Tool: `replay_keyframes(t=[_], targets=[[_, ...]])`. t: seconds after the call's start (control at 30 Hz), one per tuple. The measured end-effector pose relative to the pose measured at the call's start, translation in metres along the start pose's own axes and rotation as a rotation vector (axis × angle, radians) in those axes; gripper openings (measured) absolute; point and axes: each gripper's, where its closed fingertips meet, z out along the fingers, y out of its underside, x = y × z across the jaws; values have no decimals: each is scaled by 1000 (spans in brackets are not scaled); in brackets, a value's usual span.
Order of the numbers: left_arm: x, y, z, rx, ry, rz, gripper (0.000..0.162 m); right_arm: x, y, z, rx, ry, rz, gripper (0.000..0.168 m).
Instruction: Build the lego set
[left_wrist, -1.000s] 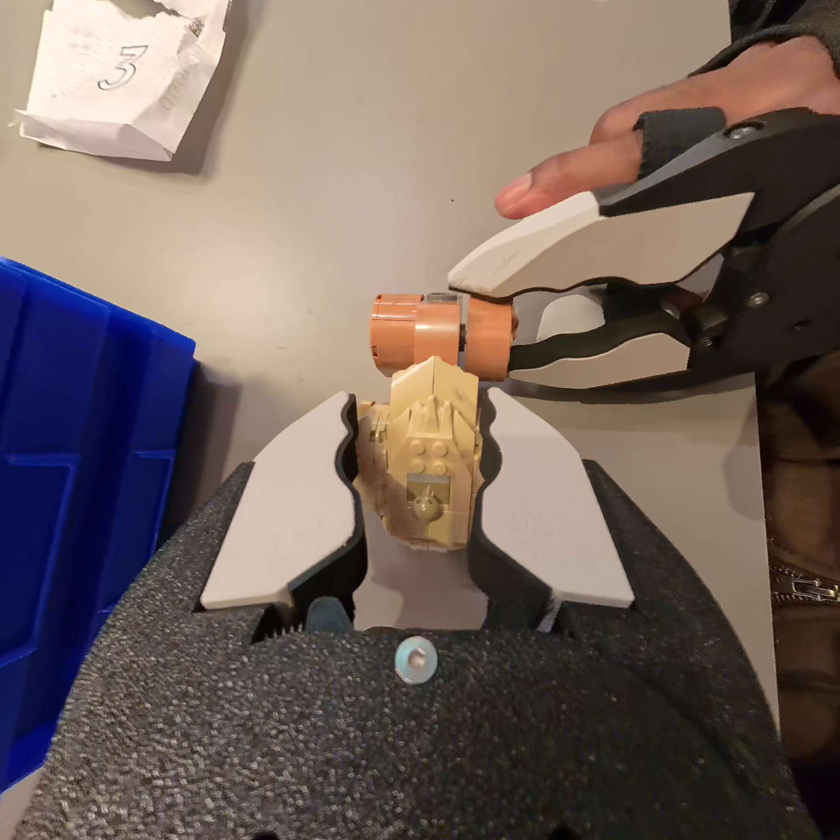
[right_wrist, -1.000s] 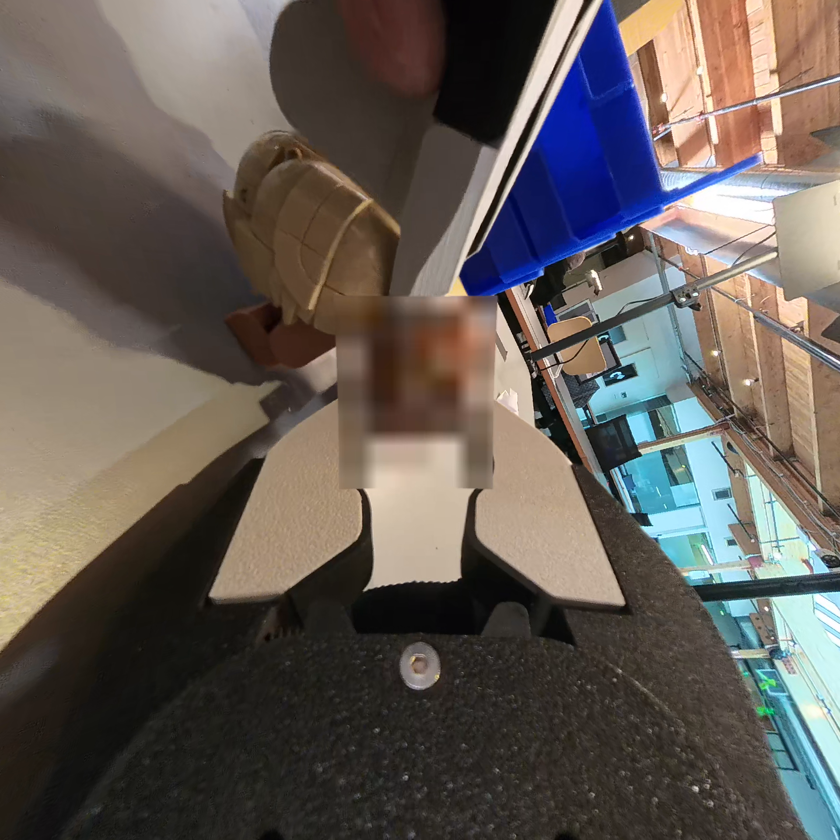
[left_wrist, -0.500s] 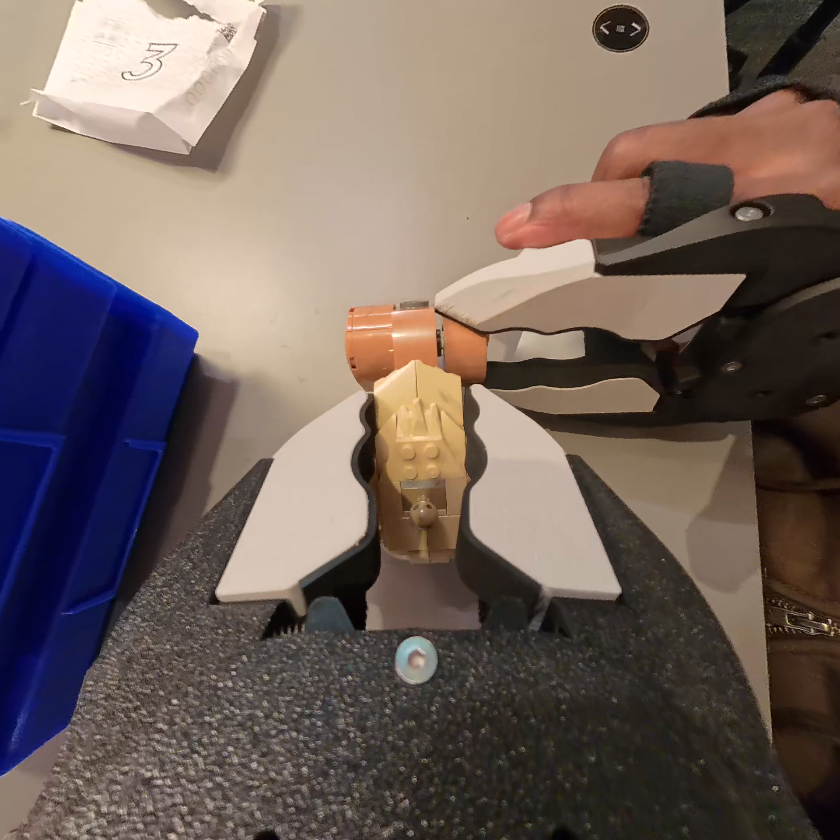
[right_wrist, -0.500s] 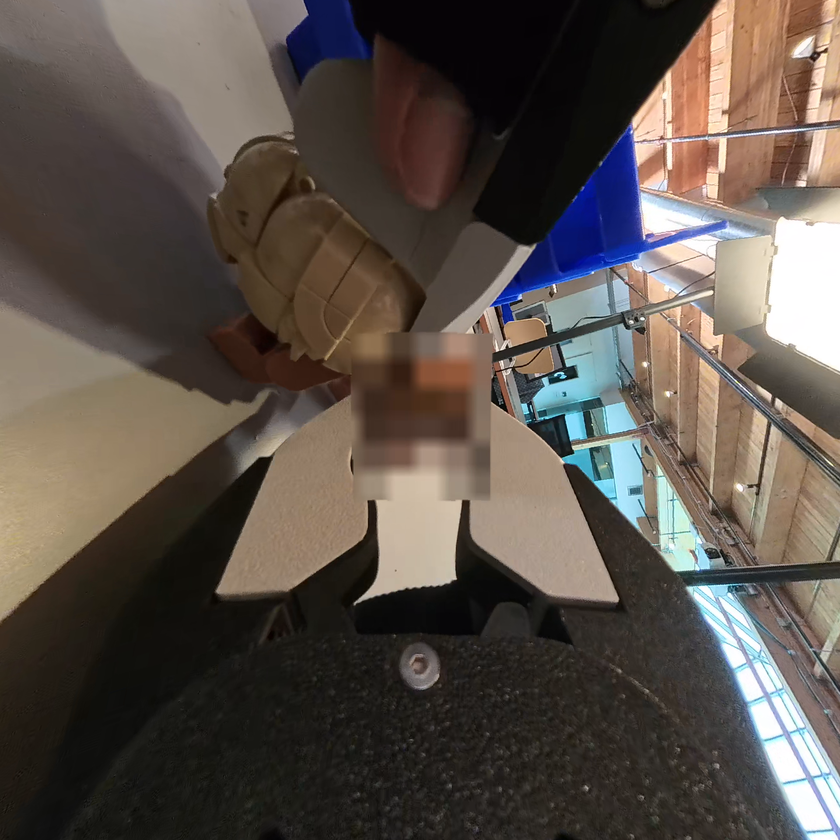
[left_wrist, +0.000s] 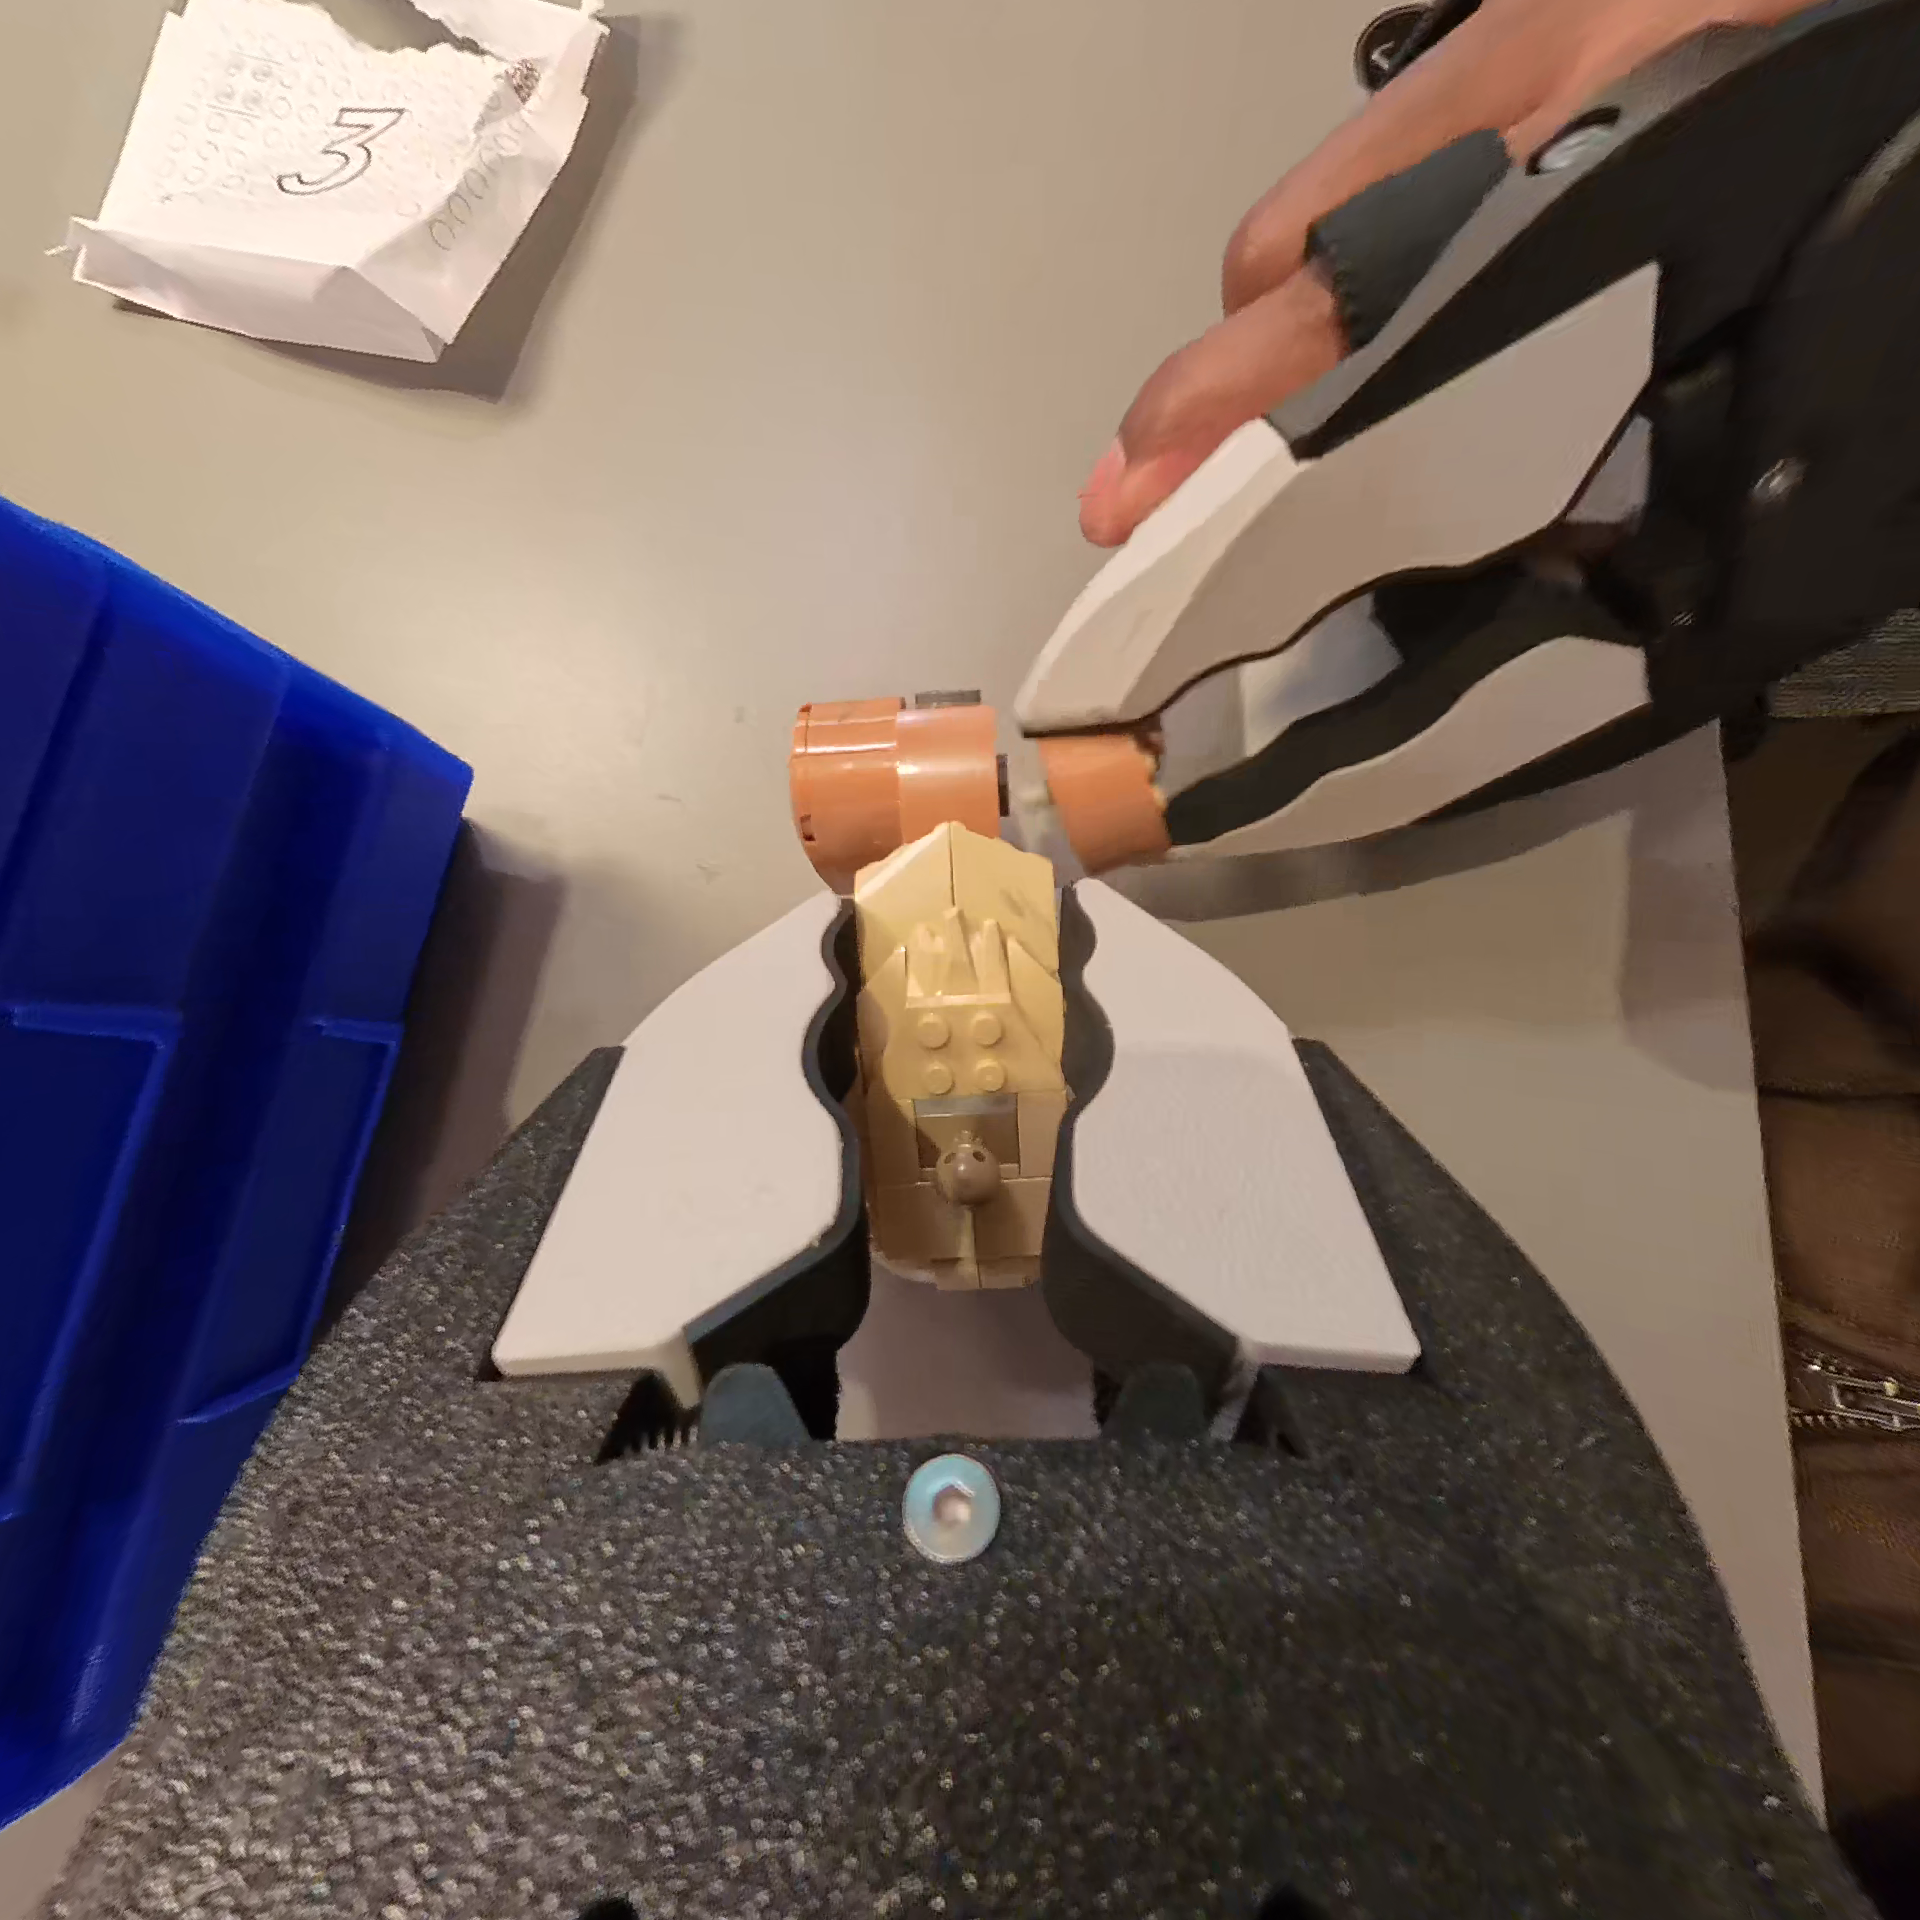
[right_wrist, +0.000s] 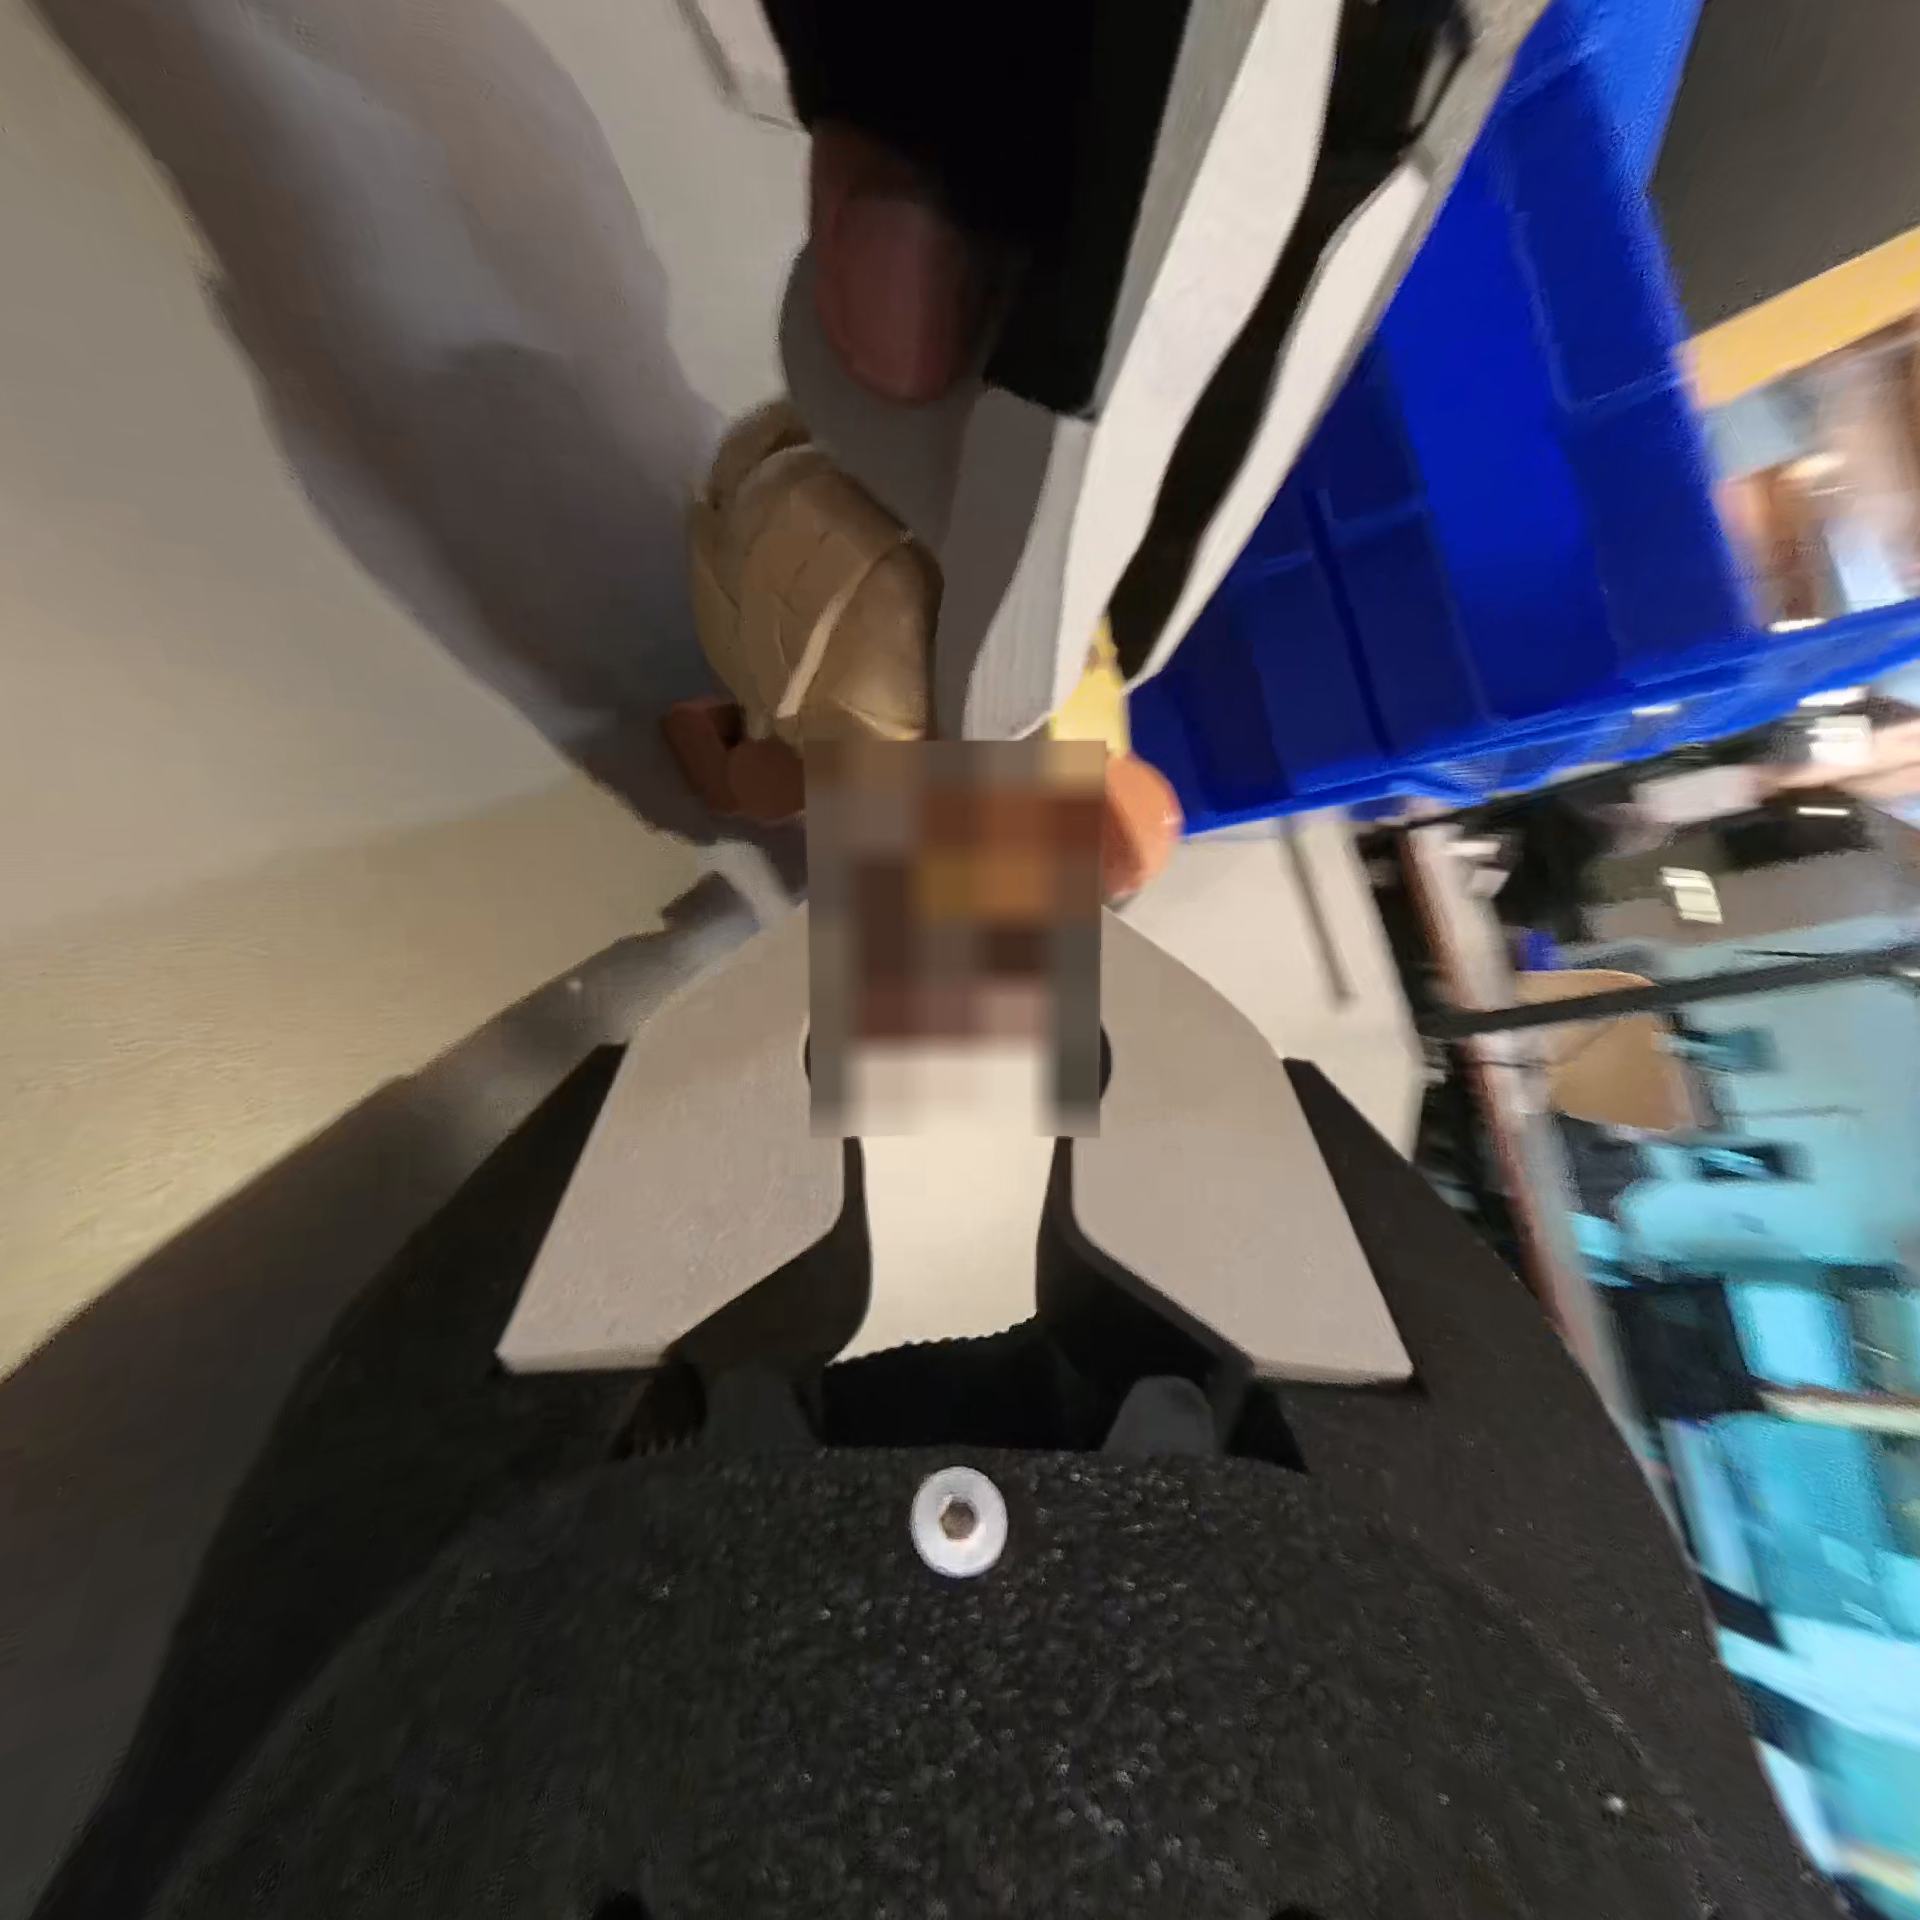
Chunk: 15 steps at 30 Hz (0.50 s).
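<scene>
1. My left gripper (left_wrist: 961, 1039) was clamped on the tan body (left_wrist: 961, 1049), centre frame, orange drum (left_wrist: 894, 774) already attached at 12 o'clock.
2. My right gripper (left_wrist: 1101, 769) pinched an orange round piece (left_wrist: 1101, 805) at 1 o'clock — just beside the drum, not yet joined.
3. How much building remained — I couldn't tell.

A tan brick body (left_wrist: 961, 1049) stands upright, pinched from both sides, orange cylinder (left_wrist: 894, 790) at its far end; a separate orange round piece (left_wrist: 1103, 802) sits just beside it.

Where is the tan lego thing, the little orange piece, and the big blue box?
tan lego model (left_wrist: 961, 1049), left wrist view, on its studded top.
orange piece (left_wrist: 1101, 798), left wrist view, on its rounded side.
blue bin (left_wrist: 197, 997), left wrist view, on its outer wall.
</scene>
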Motion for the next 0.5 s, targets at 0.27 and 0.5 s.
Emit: replay_keyframes(t=[0.27, 0.5], targets=[[-6, -4, 3, 13, -28, -19, 37, 10, 6, -15, 62, 127, 11, 35], [0, -34, 28, 17, 9, 16, 37, 32, 27, -45, 95, 199, 157, 35]])
